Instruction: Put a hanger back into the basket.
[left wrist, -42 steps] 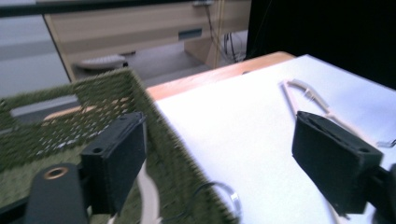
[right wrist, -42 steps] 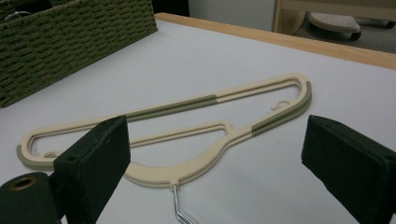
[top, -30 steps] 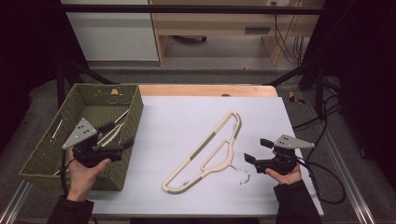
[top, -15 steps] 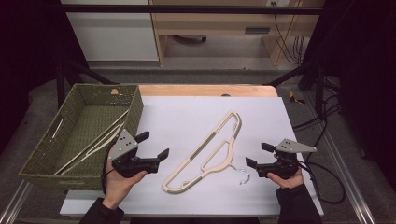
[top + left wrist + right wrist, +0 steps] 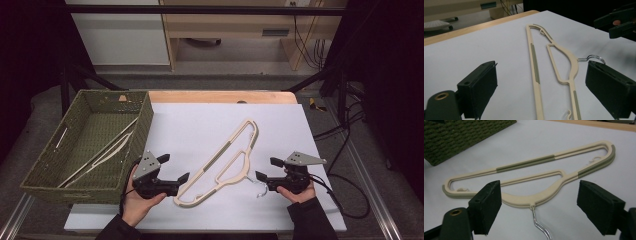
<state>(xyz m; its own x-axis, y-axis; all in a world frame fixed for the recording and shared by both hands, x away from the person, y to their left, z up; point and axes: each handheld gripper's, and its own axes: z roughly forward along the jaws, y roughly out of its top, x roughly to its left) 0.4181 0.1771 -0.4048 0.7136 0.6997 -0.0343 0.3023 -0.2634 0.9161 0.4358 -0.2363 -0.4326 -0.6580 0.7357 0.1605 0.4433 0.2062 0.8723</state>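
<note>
Near the lower middle of the high view, a cream hanger (image 5: 227,160) lies slantwise on the white surface (image 5: 200,125). Left gripper (image 5: 172,172), fingers spread and empty, flanks its lower end; right gripper (image 5: 266,169), fingers just narrowing yet apart, brackets the wire hook (image 5: 259,187) without touching. A green basket (image 5: 145,120) stands at left.

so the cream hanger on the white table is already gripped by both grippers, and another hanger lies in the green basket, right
Not gripped. In the two gripper views the left gripper and right gripper stand open around the hanger, pads clear of it; the right jaws have just been closing. The table and the basket hanger are right.
</note>
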